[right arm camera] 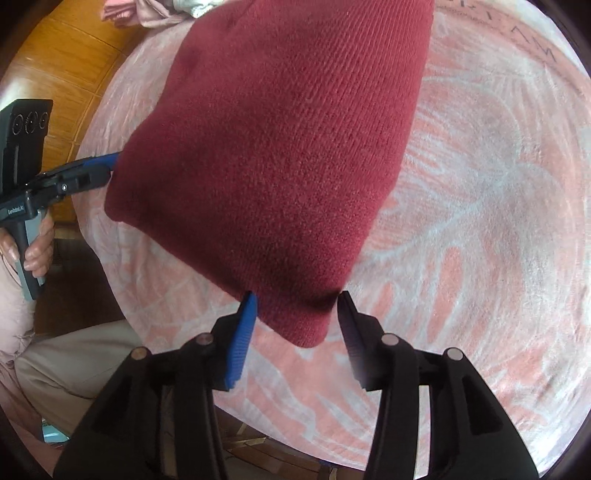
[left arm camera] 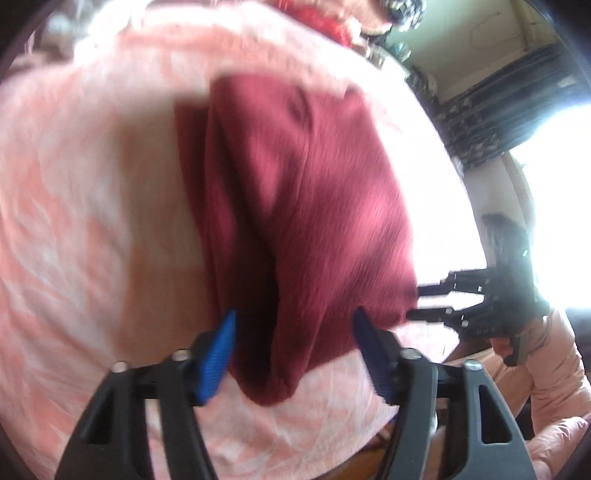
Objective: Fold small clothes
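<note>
A dark red knitted cap (right arm camera: 273,155) lies on a pink and white patterned cloth (right arm camera: 480,221). It also shows, blurred, in the left wrist view (left arm camera: 306,206). My left gripper (left arm camera: 293,321) is open with its blue pads either side of the cap's near edge. My right gripper (right arm camera: 295,302) is open around the cap's near corner. The right gripper shows in the left wrist view (left arm camera: 417,301) at the cap's right edge. The left gripper shows in the right wrist view (right arm camera: 110,162) at the cap's left edge.
A pile of other clothes (right arm camera: 155,11) lies at the far edge of the cloth, with red fabric (left arm camera: 328,18) in the left wrist view. A wooden floor (right arm camera: 62,62) lies beyond. The person's legs (right arm camera: 74,354) are close by. A bright window (left arm camera: 554,177) is at the right.
</note>
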### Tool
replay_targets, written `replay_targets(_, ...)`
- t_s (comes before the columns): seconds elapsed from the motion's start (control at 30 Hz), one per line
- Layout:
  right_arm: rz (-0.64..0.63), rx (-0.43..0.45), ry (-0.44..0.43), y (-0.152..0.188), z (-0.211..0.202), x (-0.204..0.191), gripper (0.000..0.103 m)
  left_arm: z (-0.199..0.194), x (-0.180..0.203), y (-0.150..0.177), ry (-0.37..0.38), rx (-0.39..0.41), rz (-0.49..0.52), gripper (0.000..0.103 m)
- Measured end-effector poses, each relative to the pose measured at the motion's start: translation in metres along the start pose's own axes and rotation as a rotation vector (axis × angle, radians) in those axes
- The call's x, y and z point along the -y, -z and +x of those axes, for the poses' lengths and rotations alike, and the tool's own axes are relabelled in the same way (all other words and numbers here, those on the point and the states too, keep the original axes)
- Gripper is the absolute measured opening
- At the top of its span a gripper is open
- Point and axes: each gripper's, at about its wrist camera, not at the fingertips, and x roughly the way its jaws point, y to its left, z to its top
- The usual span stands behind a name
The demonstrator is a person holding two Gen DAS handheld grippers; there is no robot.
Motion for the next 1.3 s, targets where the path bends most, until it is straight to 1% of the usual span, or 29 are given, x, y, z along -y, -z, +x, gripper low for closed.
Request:
replay_targets(0.07,-0.003,0.025,0.022,-0.005,-0.009,0.001,0.046,-0.010,-0.001,-0.012,-0.004,0.042,-0.011,0.066)
replay_targets(0.13,0.005,0.039,0.036,-0.010,-0.012,0.003,0.047,-0.009,-0.005,-0.026,-0.012,0.070,-0.057,0.065)
replay_targets(0.17,0.016,0.041,0.031,-0.012,-0.013,0.005,0.047,-0.003,-0.006,-0.031,-0.008,0.065,-0.078,0.065)
replay_targets(0.2,0.025,0.041,0.024,-0.014,-0.014,0.008,0.047,0.006,-0.008,-0.037,-0.005,0.052,-0.103,0.062)
replay_targets(0.3,0.026,0.048,0.025,-0.019,-0.016,0.013,0.047,0.024,-0.018,-0.049,-0.024,0.024,-0.133,0.056)
replay_targets(0.43,0.032,0.051,0.013,-0.022,-0.017,0.019,0.050,0.037,-0.028,-0.057,-0.044,0.020,-0.165,0.053)
replay_targets(0.47,0.034,0.048,0.013,-0.022,-0.016,0.021,0.050,0.038,-0.031,-0.059,-0.038,0.025,-0.179,0.049)
replay_targets(0.5,0.034,0.046,0.016,-0.022,-0.015,0.023,0.051,0.038,-0.034,-0.062,-0.029,0.032,-0.197,0.041)
replay_targets(0.53,0.034,0.044,0.019,-0.023,-0.016,0.026,0.051,0.039,-0.035,-0.065,-0.010,0.038,-0.214,0.037)
replay_targets(0.57,0.037,0.042,0.020,-0.023,-0.016,0.028,0.051,0.040,-0.036,-0.067,0.008,0.040,-0.225,0.031)
replay_targets(0.6,0.040,0.040,0.017,-0.023,-0.015,0.029,0.051,0.042,-0.035,-0.070,0.009,0.041,-0.227,0.023)
replay_targets(0.67,0.043,0.040,0.012,-0.022,-0.015,0.030,0.052,0.043,-0.033,-0.073,0.008,0.058,-0.233,0.011)
replay_targets(0.7,0.042,0.041,0.013,-0.022,-0.016,0.030,0.053,0.040,-0.031,-0.073,0.008,0.076,-0.241,0.009)
replay_targets(0.73,0.038,0.044,0.015,-0.022,-0.016,0.030,0.054,0.034,-0.029,-0.072,0.007,0.096,-0.233,0.009)
replay_targets(0.8,0.033,0.049,0.019,-0.021,-0.018,0.030,0.054,0.020,-0.020,-0.073,-0.027,0.140,-0.179,0.009)
replay_targets(0.87,0.031,0.051,0.019,-0.022,-0.019,0.031,0.054,0.011,-0.022,-0.072,-0.036,0.156,-0.168,0.009)
replay_targets(0.93,0.026,0.051,0.028,-0.022,-0.018,0.030,0.054,0.018,-0.035,-0.069,-0.067,0.132,-0.189,0.009)
replay_targets(1.03,0.023,0.037,0.041,-0.022,-0.008,0.025,0.054,0.043,-0.044,-0.065,-0.107,0.084,-0.192,0.009)
replay_targets(1.13,0.025,0.031,0.054,-0.021,-0.001,0.022,0.054,0.051,-0.038,-0.064,-0.157,0.085,-0.129,0.009)
replay_targets(1.27,0.019,0.029,0.092,-0.021,0.006,0.024,0.057,0.050,-0.038,-0.061,-0.161,0.099,-0.128,0.010)
replay_targets(1.3,0.018,0.026,0.098,-0.021,0.009,0.024,0.057,0.047,-0.038,-0.060,-0.157,0.103,-0.137,0.012)
